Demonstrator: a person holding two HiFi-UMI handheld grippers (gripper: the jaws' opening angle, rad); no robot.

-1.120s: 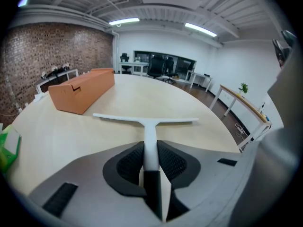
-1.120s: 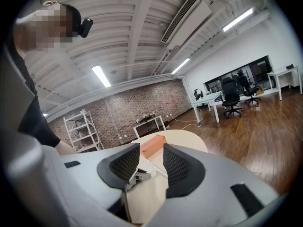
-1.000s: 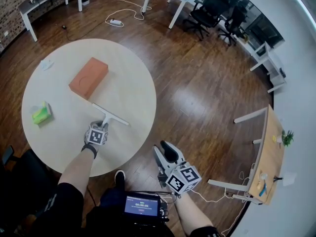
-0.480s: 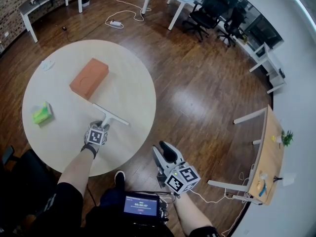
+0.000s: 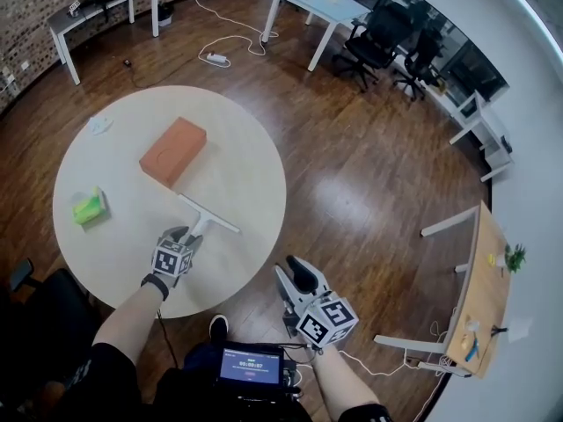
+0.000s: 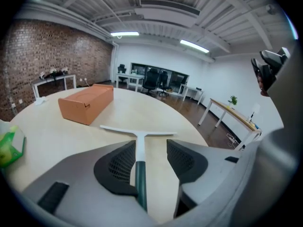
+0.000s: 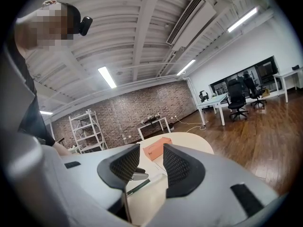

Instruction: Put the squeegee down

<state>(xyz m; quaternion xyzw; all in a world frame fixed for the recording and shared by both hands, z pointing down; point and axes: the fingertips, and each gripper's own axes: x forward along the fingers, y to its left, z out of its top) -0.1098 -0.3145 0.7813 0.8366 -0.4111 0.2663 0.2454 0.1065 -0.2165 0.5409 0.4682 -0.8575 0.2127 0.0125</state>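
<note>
The squeegee (image 5: 209,219), a white blade on a white and dark green handle, lies flat on the round pale table (image 5: 237,156). My left gripper (image 5: 182,235) hovers just above the handle's near end. Its jaws have just been opening and stand apart. In the left gripper view the squeegee's handle (image 6: 138,148) runs between the pads (image 6: 118,164), close to the left one, without being pressed. The left gripper (image 6: 147,162) points down at the table. My right gripper (image 5: 295,280) hangs off the table's near edge, open and with nothing in it (image 7: 149,167).
An orange box (image 5: 173,150) lies beyond the squeegee, and a green tissue pack (image 5: 91,207) sits at the table's left. Wooden floor surrounds the table. Office chairs (image 5: 378,25) and desks stand far back, and a wooden desk (image 5: 479,280) stands at the right.
The left gripper's jaws have let go of the squeegee's handle and risen a little off the table. The squeegee stays lying where it was. The right gripper has not moved.
</note>
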